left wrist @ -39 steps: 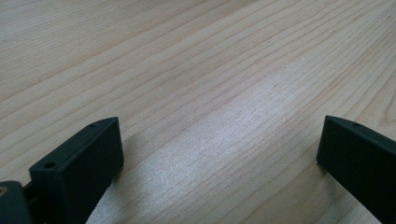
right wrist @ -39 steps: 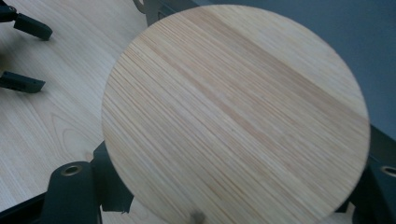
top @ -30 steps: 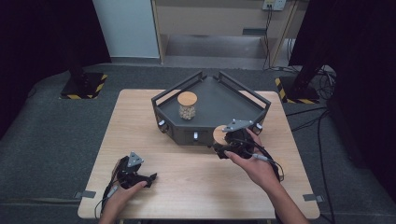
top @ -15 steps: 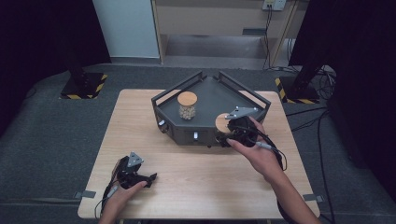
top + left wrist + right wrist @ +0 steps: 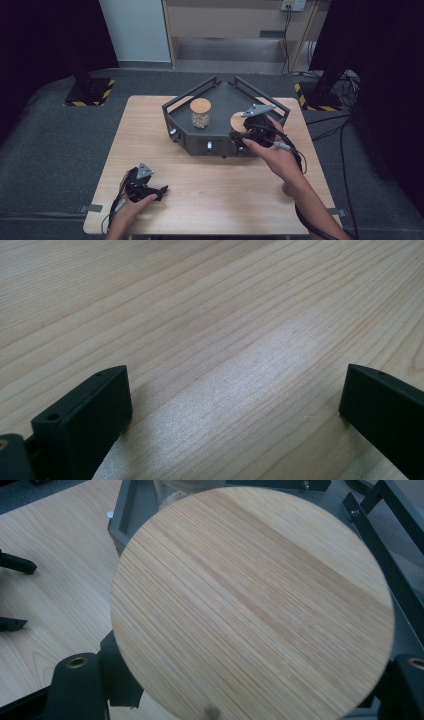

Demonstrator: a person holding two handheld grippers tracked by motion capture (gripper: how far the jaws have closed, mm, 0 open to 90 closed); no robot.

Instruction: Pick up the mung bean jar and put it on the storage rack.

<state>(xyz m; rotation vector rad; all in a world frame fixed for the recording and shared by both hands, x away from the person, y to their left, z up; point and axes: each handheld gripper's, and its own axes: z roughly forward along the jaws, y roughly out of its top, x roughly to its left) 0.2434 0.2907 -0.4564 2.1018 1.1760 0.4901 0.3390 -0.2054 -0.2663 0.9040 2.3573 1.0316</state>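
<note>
From where I stood, the left tongs (image 5: 161, 190) lay low on the desk (image 5: 150, 130) near its front left corner, just as they had a second before; the hand (image 5: 131, 207) behind them had not shifted. Their jaws stood wide apart with bare wood grain between them, gripping nothing.

Farther right, the dark grey tray (image 5: 220, 137) sat at the back middle of the desk, unchanged, and the glass jar (image 5: 200, 114) with its wooden lid stood upright inside it toward the left, where it had been all along.

The change was on the right. The right tongs (image 5: 239, 131) were clamped on the round wooden lid (image 5: 250, 605), one jaw on each edge of the disc. A second before, the lid had hung at the tray's front right edge, close to the desk; since then the hand (image 5: 272, 155) had carried it up and farther in, so that it was held over the tray's right part, well apart from the jar.
</note>
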